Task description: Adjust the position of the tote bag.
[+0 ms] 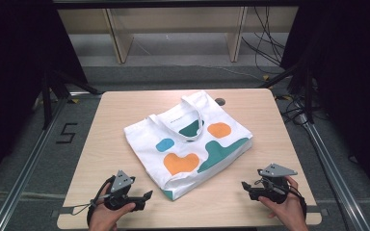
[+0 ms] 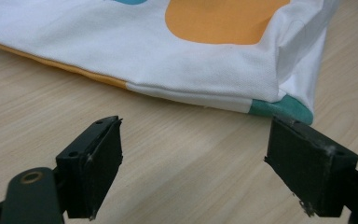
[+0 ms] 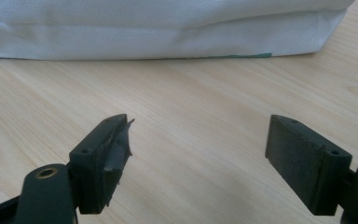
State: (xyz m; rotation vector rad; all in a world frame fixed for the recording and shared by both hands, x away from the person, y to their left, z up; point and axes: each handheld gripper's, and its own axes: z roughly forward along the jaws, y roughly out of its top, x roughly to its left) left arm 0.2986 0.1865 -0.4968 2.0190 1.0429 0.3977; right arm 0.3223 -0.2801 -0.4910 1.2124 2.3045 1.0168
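Light wooden table is seen at the centre of the frame, with a white tote bag lying flat in its middle. Nothing is gripped: the left gripper at lower left and the right gripper at lower right are held with jaws spread, near the bag's lower edges, so any handling is judged not yet begun.

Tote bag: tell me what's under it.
The tote bag lies flat on the wooden table; bare wood meets its edges. A dark round spot shows just beyond its far corner. Anything beneath or inside is covered.
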